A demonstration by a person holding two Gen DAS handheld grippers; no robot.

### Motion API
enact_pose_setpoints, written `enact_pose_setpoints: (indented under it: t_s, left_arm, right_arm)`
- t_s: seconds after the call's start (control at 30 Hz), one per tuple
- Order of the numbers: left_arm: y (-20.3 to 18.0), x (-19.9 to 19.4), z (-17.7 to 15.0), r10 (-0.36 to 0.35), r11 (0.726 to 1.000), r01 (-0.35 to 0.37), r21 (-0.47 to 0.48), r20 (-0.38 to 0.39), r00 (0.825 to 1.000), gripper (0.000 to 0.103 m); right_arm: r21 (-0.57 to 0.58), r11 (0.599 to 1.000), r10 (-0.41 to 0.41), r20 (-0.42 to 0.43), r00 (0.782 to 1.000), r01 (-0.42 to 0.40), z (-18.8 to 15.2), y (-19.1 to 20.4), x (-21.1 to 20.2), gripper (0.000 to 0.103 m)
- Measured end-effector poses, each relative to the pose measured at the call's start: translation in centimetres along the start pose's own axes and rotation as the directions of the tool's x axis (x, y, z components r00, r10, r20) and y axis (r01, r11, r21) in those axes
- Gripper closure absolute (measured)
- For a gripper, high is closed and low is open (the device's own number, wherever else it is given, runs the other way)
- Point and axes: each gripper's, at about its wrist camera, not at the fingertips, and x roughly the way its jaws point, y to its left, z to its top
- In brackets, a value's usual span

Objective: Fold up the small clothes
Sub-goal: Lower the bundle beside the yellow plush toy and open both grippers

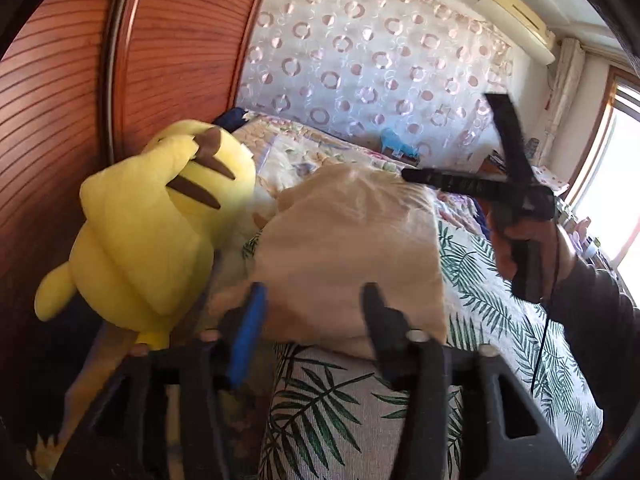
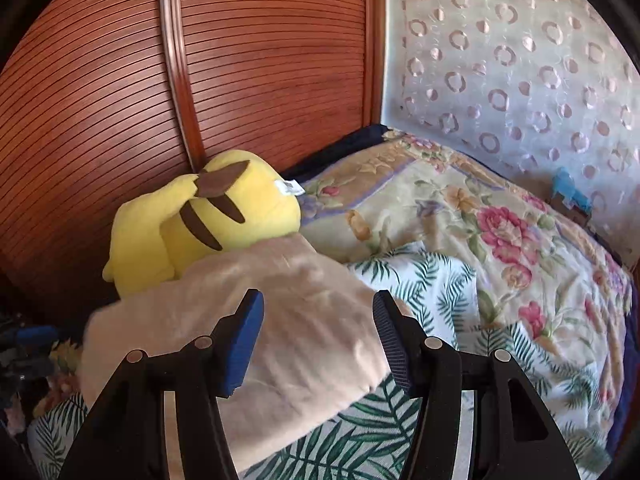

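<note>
Garment: one beige cloth (image 2: 280, 312), soft and matte, lies folded into a thick, roughly rectangular bundle on the bed (image 2: 420, 280); shallow creases cross its top and its near edge is rounded.
Position: the bundle rests on the palm-leaf sheet (image 2: 360, 432), its far corner touching the yellow plush toy (image 2: 208, 216) that leans against the slatted wooden headboard (image 2: 260, 60).
Left tongs: the left tongs (image 1: 316, 304) stand apart just over the near edge of the bundle, gripping nothing.
Right tongs: the right tongs (image 2: 318, 312) stand apart above the bundle's near side, gripping nothing; in the left wrist view they (image 1: 452, 140) appear raised over the bed's right half, spread wide.
Edges: the bundle's right edge falls off onto bare leaf-print sheet; its left side runs close to the plush toy and the headboard.
Open room: the sheet lies uncovered to the right and in front of the bundle; a floral quilt (image 2: 500, 220) covers the bed farther back, up to the circle-patterned curtain (image 2: 520, 60).
Count: one folded cloth, one plush toy, one quilt, two tongs.
</note>
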Motion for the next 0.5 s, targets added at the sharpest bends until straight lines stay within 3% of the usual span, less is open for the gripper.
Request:
enact_pose_setpoints:
  t_s: [0.03,0.07,0.23,0.5]
  left_arm:
    - [-0.2,0.2,0.2,0.003,1.0,-0.003,0.015,-0.004,1.0,0.027]
    - [-0.5,0.4,0.3,0.006,0.999,-0.006,0.032,-0.003,1.0,0.025]
    - [-2.1,0.8,0.5,-0.008,0.997,0.009,0.08,-0.013,1.0,0.021]
    - [-4.7,0.2,-0.3,0.019,0.988,-0.017,0.153,-0.014,1.0,0.02]
  right_arm:
    - [0.016,1.0,0.005,-0.007,1.0,-0.005,-0.1,-0.4,0.4,0.044]
    - [0.032,0.999,0.009,-0.015,1.0,-0.008,-0.3,-0.8,0.3,0.044]
    - [0.071,0.997,0.028,-0.081,0.996,-0.023,-0.6,-2.0,2.0,0.044]
    - [0.087,0.996,-0.01,-0.039,0.999,0.013,-0.2,-2.0,1.0,0.044]
